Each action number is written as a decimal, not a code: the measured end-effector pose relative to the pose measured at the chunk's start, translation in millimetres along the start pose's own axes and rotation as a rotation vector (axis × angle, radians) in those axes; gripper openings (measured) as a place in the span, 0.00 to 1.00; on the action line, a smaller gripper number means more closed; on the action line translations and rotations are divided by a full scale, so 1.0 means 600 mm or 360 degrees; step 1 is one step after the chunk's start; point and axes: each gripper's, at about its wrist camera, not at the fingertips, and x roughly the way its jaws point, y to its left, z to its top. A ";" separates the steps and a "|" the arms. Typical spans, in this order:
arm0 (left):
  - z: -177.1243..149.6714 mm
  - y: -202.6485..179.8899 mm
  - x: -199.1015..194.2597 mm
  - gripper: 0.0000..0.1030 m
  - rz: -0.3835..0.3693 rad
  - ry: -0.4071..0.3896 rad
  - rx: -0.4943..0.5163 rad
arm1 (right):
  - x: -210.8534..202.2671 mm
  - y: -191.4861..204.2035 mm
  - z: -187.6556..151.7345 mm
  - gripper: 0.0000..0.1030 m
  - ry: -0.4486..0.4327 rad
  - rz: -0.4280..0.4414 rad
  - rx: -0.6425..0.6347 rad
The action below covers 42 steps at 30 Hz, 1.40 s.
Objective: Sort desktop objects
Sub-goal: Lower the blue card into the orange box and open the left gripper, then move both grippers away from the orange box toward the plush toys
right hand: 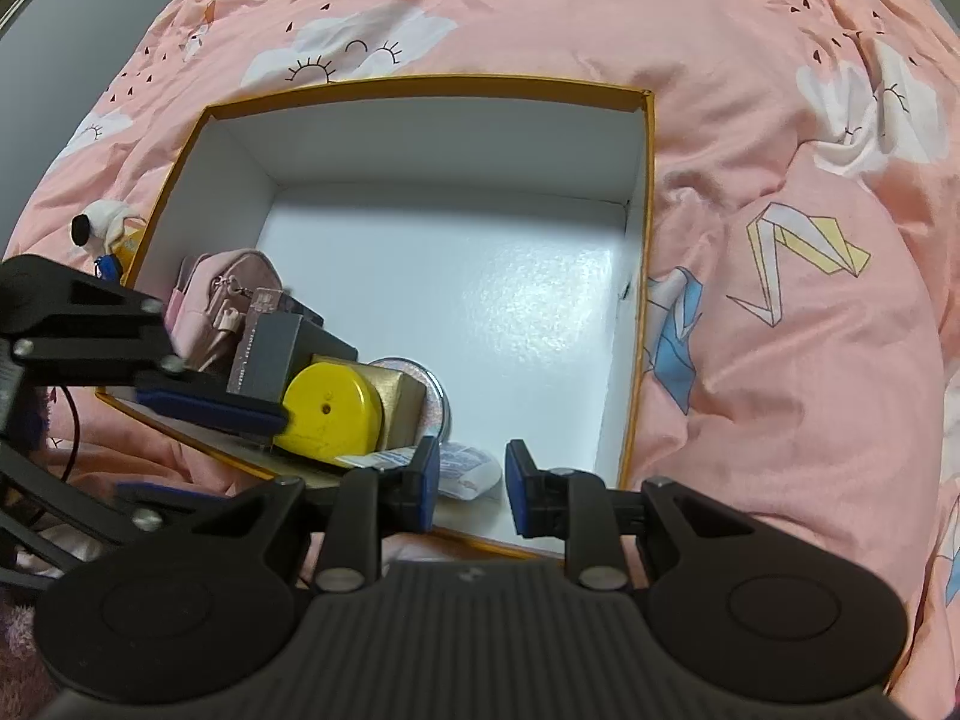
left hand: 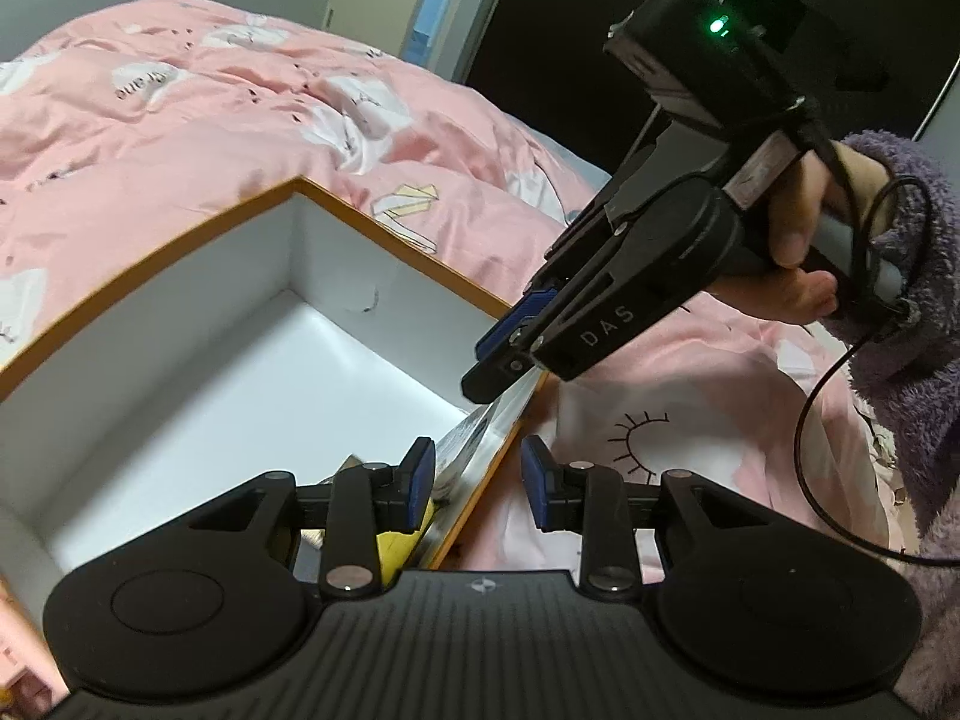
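The left gripper (left hand: 478, 483) stands with its jaws apart and nothing between the blue pads; the box rim runs under the gap. The right gripper (right hand: 467, 483) is likewise parted and holds nothing, poised over the near edge of the box (right hand: 639, 312), a white-lined carton with an orange rim lying on a pink quilt (right hand: 780, 360).

In the right wrist view, a white tube with blue print (right hand: 471, 468) lies on the box floor just past the pads, its lettering too small to read. At about ten o'clock from the jaws sits a yellow round lid (right hand: 330, 411), touching a gold box (right hand: 401, 399), with a glittery round compact (right hand: 435, 390) just beside that. Farther out at ten o'clock stand a dark grey carton (right hand: 270, 351), whose side print is unreadable, and a pink pouch (right hand: 207, 306) against the left wall.

In the left wrist view, the right gripper's body at two o'clock reads "DAS", held by a hand (left hand: 804, 222) in a fuzzy purple sleeve (left hand: 918, 228). The quilt carries the printed word "Crane".
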 end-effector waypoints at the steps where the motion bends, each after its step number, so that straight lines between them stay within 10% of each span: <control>1: -0.004 0.000 -0.010 0.34 0.0016 -0.0012 -0.0009 | 0.000 0.000 0.002 0.25 0.0001 -0.0005 -0.0004; 26: -0.185 0.082 -0.252 0.34 0.0746 -0.0262 -0.0664 | 0.002 0.355 0.039 0.25 -0.0398 0.0305 -0.0611; 42: -0.307 0.180 -0.318 0.34 0.0942 -0.0231 -0.0911 | 0.159 0.501 0.039 0.27 -0.0450 0.0077 -0.0700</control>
